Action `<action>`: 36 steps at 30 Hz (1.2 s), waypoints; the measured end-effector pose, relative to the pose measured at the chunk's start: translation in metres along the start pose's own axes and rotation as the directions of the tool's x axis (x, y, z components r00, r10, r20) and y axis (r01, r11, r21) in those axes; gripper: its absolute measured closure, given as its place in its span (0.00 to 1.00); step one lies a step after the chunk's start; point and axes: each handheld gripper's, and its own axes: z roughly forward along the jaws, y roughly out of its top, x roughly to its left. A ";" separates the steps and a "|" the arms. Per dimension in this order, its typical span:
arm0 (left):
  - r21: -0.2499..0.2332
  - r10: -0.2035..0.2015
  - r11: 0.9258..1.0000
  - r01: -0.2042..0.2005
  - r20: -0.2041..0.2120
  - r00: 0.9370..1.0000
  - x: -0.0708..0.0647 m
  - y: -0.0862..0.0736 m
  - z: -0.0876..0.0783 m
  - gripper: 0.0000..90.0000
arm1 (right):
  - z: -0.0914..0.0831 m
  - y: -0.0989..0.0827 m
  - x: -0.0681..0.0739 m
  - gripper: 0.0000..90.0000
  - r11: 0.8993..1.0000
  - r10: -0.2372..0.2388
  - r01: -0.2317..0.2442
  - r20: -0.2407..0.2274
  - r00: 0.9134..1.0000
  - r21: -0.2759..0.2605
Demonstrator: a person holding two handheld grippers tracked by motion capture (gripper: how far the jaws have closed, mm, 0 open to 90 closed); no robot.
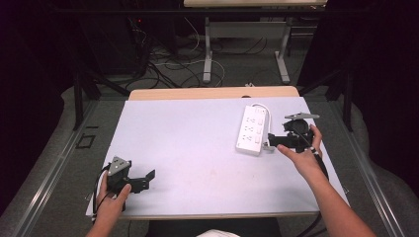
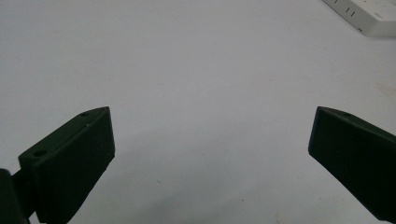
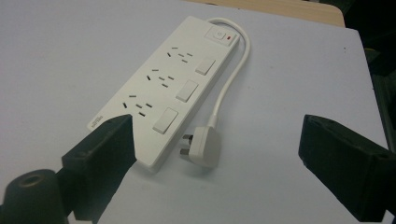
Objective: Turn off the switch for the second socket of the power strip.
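The likely step was a grasp on the white plastic three-socket power strip (image 3: 166,86) or its white moulded plug (image 3: 203,145), which lay on the pale grey table sheet (image 1: 197,138) at the right, far side, the plug just beside the strip's near end. To do it well, the right gripper (image 3: 217,154) would need centring on one of them before closing. Its jaws stood wide apart, holding nothing. The left gripper (image 2: 210,140) was also spread wide, empty, over bare sheet.
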 end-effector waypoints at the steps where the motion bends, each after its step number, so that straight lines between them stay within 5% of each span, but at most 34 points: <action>1: -0.001 0.000 1.000 0.000 0.000 1.000 0.000 0.000 0.000 0.01 | 0.000 0.002 0.001 0.13 1.000 0.002 -0.002 0.000 1.000 0.002; 16: -0.003 -0.003 1.000 0.003 -0.001 1.000 0.000 0.000 0.000 0.01 | 0.004 0.026 0.004 0.18 0.999 0.031 -0.031 -0.011 0.999 0.036; 36: 0.000 -0.007 1.000 0.007 0.001 1.000 0.001 0.000 0.000 0.01 | 0.016 0.055 -0.004 0.38 0.993 0.098 -0.097 -0.017 0.995 0.070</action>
